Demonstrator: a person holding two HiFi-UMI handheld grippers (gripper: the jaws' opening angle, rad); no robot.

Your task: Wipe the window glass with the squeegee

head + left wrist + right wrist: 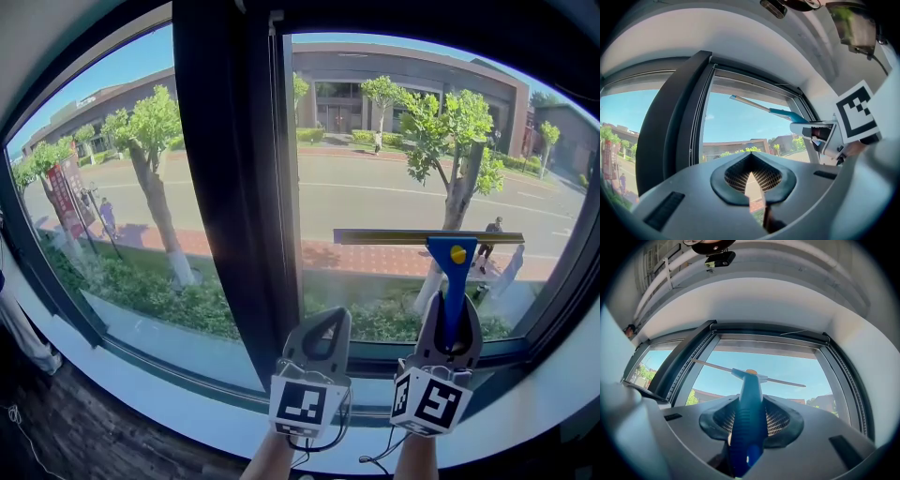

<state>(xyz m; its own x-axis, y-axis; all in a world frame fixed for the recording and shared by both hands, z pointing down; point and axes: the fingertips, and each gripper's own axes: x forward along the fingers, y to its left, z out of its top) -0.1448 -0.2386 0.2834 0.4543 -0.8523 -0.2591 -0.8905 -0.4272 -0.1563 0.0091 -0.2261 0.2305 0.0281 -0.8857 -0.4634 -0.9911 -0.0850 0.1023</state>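
Nearest are the two marker cubes. Ahead of the first, the left gripper (328,317) hangs low in front of the dark mullion (225,187), its fingers pressed together on nothing. Just to its right, the right gripper (450,323) is clamped around the blue handle of the squeegee (451,255), taking it near the lower end. The blade (412,237) lies level across the lower half of the right pane (375,150). Whether its edge is pressed to the glass cannot be told.

Several things could spoil the stroke. With the grip so far down the handle, a small twist of the wrist would likely tip the blade, lifting one end and leaving a streak. The smooth handle could also turn or slide between the fingers if pressed hard. The blade's left end sits near the mullion and could catch the frame if the stroke drifts left. The idle left gripper, close beside the right one, might bump it.

By count, there are two panes, the left pane (103,141) and the right one, one mullion between them, two grippers, and one squeegee.
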